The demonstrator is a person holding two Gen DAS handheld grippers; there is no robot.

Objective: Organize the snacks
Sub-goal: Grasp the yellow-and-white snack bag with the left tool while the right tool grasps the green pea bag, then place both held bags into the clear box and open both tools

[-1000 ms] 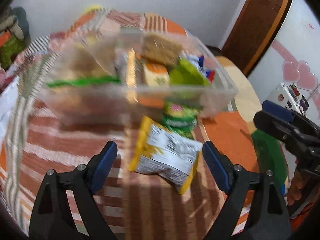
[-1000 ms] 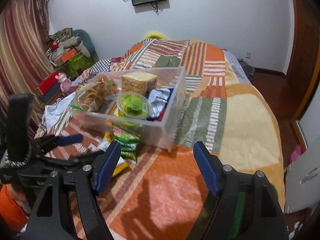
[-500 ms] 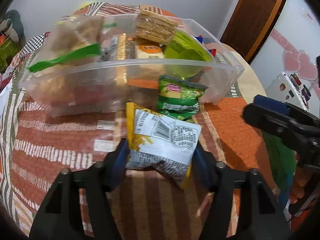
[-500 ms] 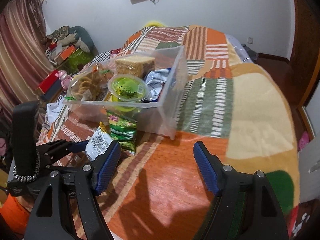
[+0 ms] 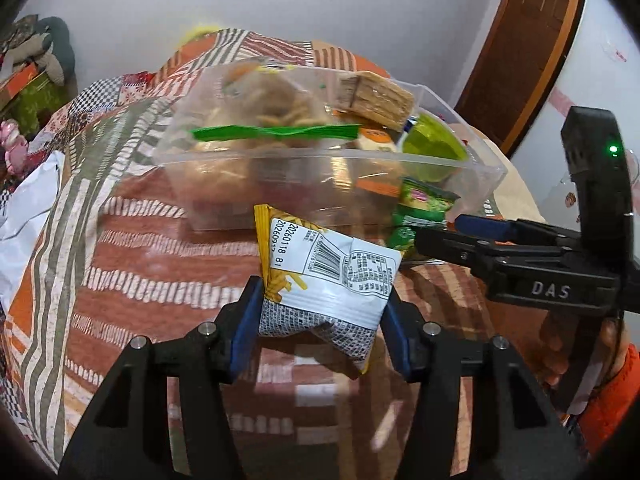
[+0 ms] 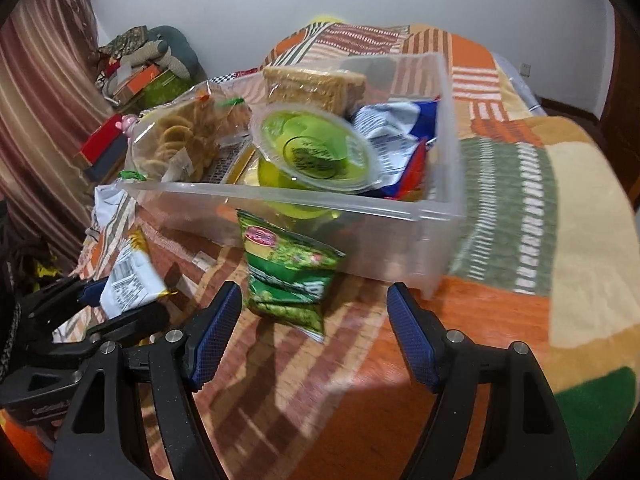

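Observation:
My left gripper [image 5: 322, 316] is shut on a yellow and white snack packet [image 5: 328, 272] and holds it off the bed in front of a clear plastic bin [image 5: 320, 160]. The packet also shows in the right wrist view [image 6: 128, 280]. My right gripper [image 6: 314, 332] is open and empty, just short of a green snack packet [image 6: 286, 276] that leans against the bin's [image 6: 440, 216] near wall. The bin holds a bag of cookies [image 6: 180, 136], a cracker pack [image 6: 316, 84], a green cup [image 6: 316, 148] and a blue and white packet [image 6: 396, 136].
The bin stands on a bed with a patchwork blanket [image 6: 540, 184] in orange, green and cream. Boxes and stuffed bags [image 6: 148, 68] are piled by the wall at far left. A brown door [image 5: 520, 48] is at right. White cloth [image 5: 28, 208] lies at the bed's left edge.
My left gripper closed on the yellow and white packet and lifted it. My right gripper moved forward and left, closer to the green packet, and stayed open.

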